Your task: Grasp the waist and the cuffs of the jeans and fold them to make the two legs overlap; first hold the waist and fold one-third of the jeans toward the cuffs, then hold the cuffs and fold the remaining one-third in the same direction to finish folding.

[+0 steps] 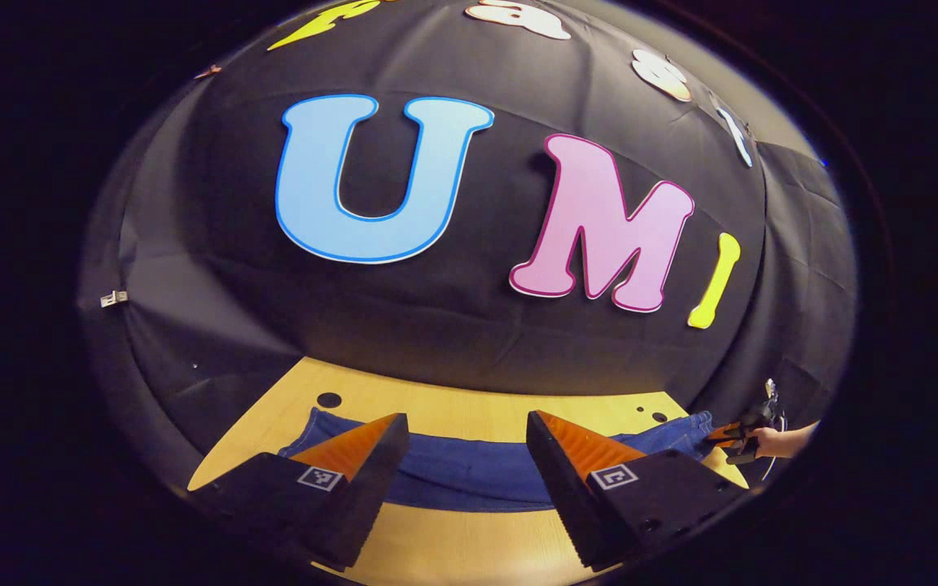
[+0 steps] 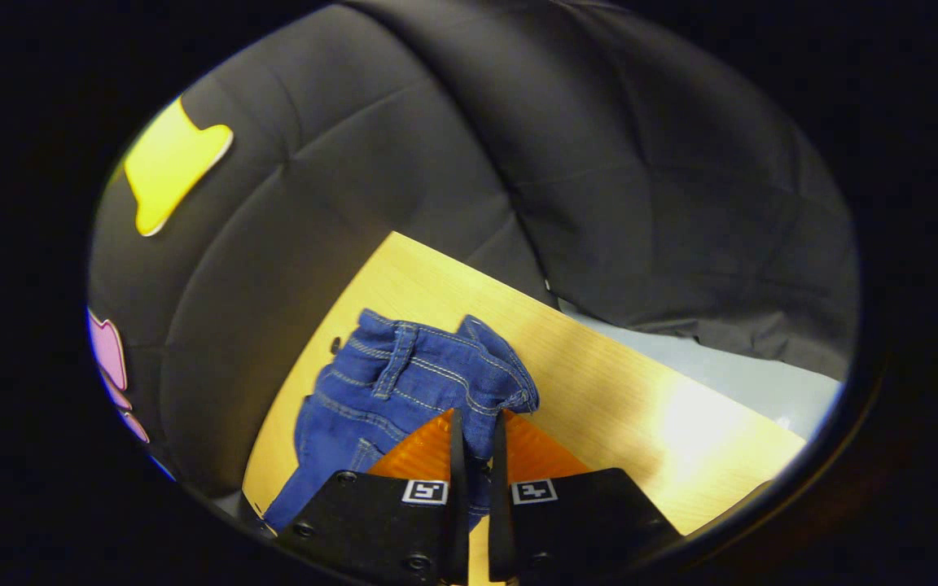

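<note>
**Jeans: waist pinched, cuff end not yet gripped**

Jeans, one pair, blue denim with pale stitching, lie stretched across the one light wooden table, near the black cloth wall. Right gripper: fingers pressed together on the bunched waistband, belt loop visible just beyond. In the left gripper view the same gripper and one hand sit at the far end of the denim. Left gripper: fingers spread wide, hovering above the table near the jeans, holding nothing. Judgement: leg-overlap fold starting; left should drop onto the cuffs, bite both layers, then both lift evenly, keeping the fabric taut. Count: two grippers.
</note>
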`<state>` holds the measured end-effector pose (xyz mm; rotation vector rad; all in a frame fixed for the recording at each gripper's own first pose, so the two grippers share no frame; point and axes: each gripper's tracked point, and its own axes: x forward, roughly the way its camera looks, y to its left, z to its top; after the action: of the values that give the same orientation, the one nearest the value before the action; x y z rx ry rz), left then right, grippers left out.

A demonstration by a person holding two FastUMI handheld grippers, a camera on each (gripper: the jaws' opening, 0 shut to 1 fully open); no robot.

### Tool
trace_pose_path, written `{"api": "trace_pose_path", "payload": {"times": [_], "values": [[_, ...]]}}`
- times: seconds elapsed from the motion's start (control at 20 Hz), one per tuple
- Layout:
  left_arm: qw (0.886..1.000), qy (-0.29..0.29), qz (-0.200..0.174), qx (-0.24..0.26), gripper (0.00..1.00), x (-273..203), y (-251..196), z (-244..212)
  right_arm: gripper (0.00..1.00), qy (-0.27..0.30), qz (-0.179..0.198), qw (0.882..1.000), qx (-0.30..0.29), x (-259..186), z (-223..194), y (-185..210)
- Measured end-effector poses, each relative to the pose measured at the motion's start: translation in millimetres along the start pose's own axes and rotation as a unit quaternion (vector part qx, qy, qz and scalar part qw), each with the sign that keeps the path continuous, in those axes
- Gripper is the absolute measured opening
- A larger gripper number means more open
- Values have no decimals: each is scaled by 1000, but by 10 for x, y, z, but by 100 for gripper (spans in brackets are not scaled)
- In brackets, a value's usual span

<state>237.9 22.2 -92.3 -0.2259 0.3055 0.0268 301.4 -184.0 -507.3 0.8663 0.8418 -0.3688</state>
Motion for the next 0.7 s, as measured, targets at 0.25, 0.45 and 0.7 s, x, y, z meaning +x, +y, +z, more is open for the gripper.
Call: {"api": "trace_pose_path", "payload": {"times": [0.25,0.45,0.7], "values": [[1000,11,-7,-1,95,-160,332,-122,13,-54,87,993,-58,-941,29,624],[999,8,-33,9,94,-343,506,-98,13,-85,162,977,-105,-1770,140,863],[999,20,-38,-2,94,-483,881,-132,13,-27,245,963,-110,-2052,-77,592]]}}
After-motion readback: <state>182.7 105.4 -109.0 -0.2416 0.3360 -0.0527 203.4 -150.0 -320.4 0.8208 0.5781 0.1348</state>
